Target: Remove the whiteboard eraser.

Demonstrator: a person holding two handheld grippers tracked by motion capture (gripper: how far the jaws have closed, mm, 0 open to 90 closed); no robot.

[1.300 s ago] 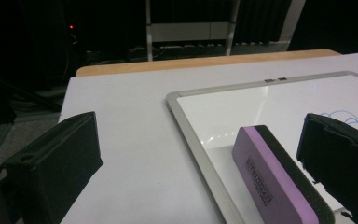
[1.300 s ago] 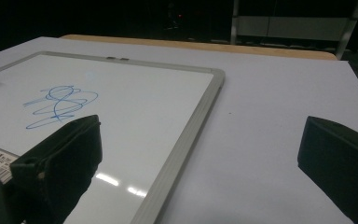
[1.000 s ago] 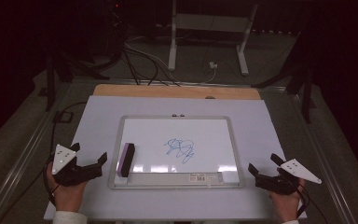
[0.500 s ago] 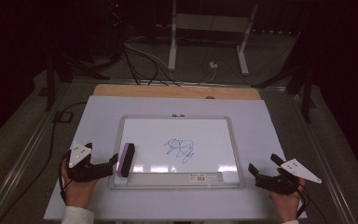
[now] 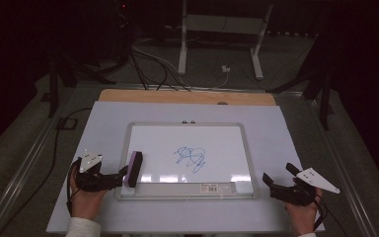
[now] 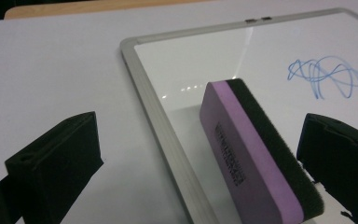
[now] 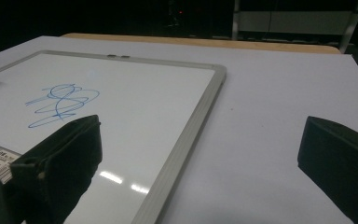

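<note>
Change since earlier: left gripper (image 5: 121, 176) has travelled from the desk's left edge toward the whiteboard (image 5: 187, 126) and now reaches the eraser (image 5: 133, 168); the right gripper (image 5: 276, 181) stays where it was.
Left jaws: spread wide, grasping nothing yet. In the left gripper view one jaw stands over the bare desk (image 6: 51, 79) outside the board frame, the other over the white surface, and the eraser (image 6: 256, 154) lies between them.
Contact: no jaw seems to touch the eraser yet; a gap shows on both sides.
Eraser: purple body with a black felt side, lying on its long edge on the whiteboard (image 6: 135, 51), just inside the left frame, near the bottom left corner.
Scribble: blue marker lines (image 5: 191, 158) in the middle of the board, well apart from the eraser, still complete.
Right jaws: released and empty; in the right gripper view they straddle the right frame of the whiteboard (image 7: 200, 116), with the scribble (image 7: 60, 105) farther off.
Right hand: resting on the desk (image 5: 286, 128) near the bottom right corner of the board.
Meaning for the work: the approach looks finished; the likely next step is to clench the left jaws across the eraser's narrow sides, then carry it to the scribble.
Risk: the eraser stands on a narrow edge, so one jaw arriving first could push it over.
</note>
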